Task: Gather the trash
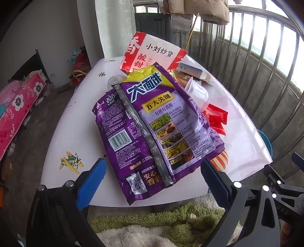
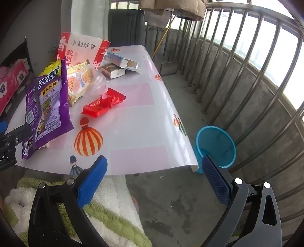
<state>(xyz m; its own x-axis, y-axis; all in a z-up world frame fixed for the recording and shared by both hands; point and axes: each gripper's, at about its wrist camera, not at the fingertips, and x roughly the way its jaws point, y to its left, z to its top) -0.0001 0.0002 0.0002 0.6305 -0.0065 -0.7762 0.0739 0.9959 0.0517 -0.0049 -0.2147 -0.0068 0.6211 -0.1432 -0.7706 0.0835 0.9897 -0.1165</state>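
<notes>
Purple noodle wrapper (image 1: 152,133) lies on the table (image 1: 76,133) among other wrappers. Left gripper (image 1: 152,171) and right gripper (image 2: 153,171) hover at the near edge, jaws wide apart and empty. A blue basket (image 2: 216,146) stands on the floor, right.

A home balcony, enclosed. Shown by a curved metal railing (image 2: 237,62) with daylight behind, bare concrete floor (image 2: 176,205), padded coats hung overhead (image 1: 205,9) and a sheer curtain (image 1: 112,28). Further domestic signs: a low table under a cartoon-printed cloth (image 2: 136,121) strewn with snack wrappers, a small blue plastic wastebasket (image 2: 216,144) beside it, floral pink bedding (image 1: 17,112) at the side.
</notes>
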